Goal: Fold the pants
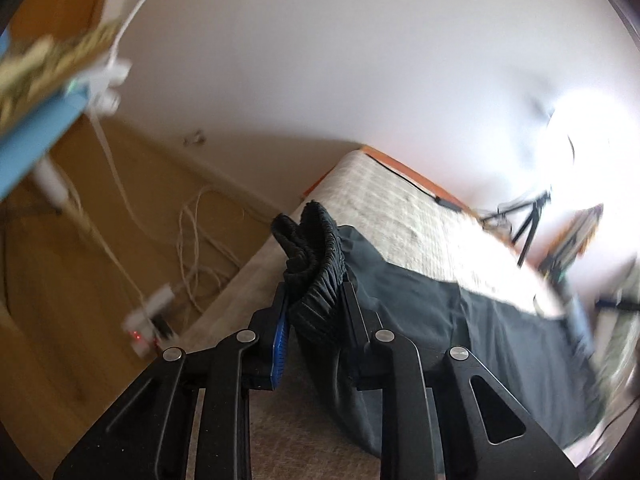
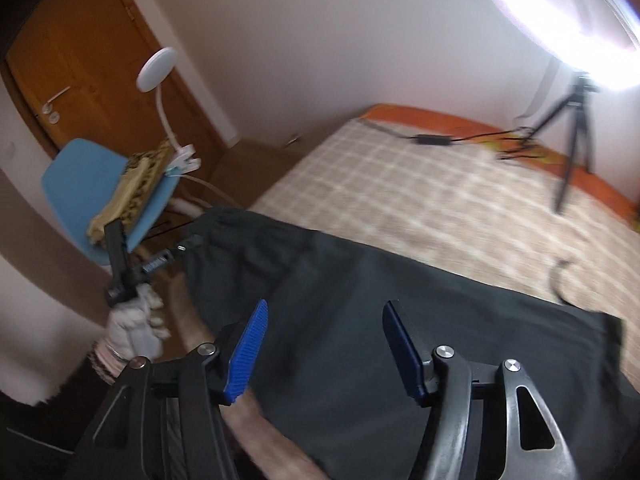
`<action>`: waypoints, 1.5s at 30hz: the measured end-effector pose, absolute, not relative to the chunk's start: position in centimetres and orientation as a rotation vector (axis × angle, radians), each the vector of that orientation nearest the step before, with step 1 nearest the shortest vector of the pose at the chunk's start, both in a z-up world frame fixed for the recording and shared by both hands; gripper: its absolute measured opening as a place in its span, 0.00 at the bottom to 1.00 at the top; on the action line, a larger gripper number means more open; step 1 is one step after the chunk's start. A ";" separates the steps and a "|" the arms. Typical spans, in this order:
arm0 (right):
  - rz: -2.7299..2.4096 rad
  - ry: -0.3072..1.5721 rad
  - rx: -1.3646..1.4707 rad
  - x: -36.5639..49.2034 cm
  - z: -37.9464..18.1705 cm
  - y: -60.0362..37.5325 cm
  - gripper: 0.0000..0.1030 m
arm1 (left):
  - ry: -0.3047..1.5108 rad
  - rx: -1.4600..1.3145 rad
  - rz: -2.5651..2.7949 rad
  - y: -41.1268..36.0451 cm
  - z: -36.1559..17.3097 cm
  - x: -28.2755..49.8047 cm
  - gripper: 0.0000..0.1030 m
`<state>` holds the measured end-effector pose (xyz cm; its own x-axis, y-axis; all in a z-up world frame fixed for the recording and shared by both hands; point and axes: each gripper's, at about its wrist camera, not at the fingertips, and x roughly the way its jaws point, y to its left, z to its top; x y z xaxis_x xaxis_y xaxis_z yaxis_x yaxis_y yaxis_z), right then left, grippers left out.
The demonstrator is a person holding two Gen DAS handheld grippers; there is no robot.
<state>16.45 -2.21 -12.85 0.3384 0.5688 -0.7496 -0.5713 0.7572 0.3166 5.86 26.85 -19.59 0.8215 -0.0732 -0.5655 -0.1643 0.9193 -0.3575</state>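
Observation:
Dark grey pants (image 2: 360,280) lie spread across the checked bed cover (image 2: 400,184). In the left wrist view my left gripper (image 1: 314,300) is shut on the bunched elastic waistband (image 1: 320,248), lifted at the bed's edge, and the rest of the pants (image 1: 420,304) trails off to the right. The right wrist view has my right gripper (image 2: 326,306) open just above the middle of the pants, nothing between its blue pads (image 2: 248,352). At the left of that view a gloved hand (image 2: 132,328) grips the left tool at the waistband end.
A blue chair (image 2: 80,188) with a folded patterned cloth (image 2: 136,184) and a clamped white lamp (image 2: 156,64) stands beside the bed. A tripod (image 2: 576,132) with a ring light (image 2: 560,0) and a black cable (image 2: 432,139) sit at the far end. Cords (image 1: 196,248) and a power strip (image 1: 148,320) lie on the floor.

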 end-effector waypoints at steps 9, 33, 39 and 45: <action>0.875 1.146 0.088 22.3 -15.9 8.6 0.66 | 0.580 -0.159 0.014 23.2 -18.9 5.8 0.20; 0.868 1.372 -0.043 25.6 -20.9 21.9 0.66 | 0.538 0.229 -0.089 14.3 -18.3 5.4 0.20; 0.803 1.388 -0.053 26.1 -21.1 19.9 0.22 | 0.542 0.280 -0.116 12.6 -17.5 5.3 0.20; 0.811 1.297 -0.005 25.3 -18.6 16.8 0.16 | 0.528 0.224 -0.149 12.1 -15.0 4.6 0.20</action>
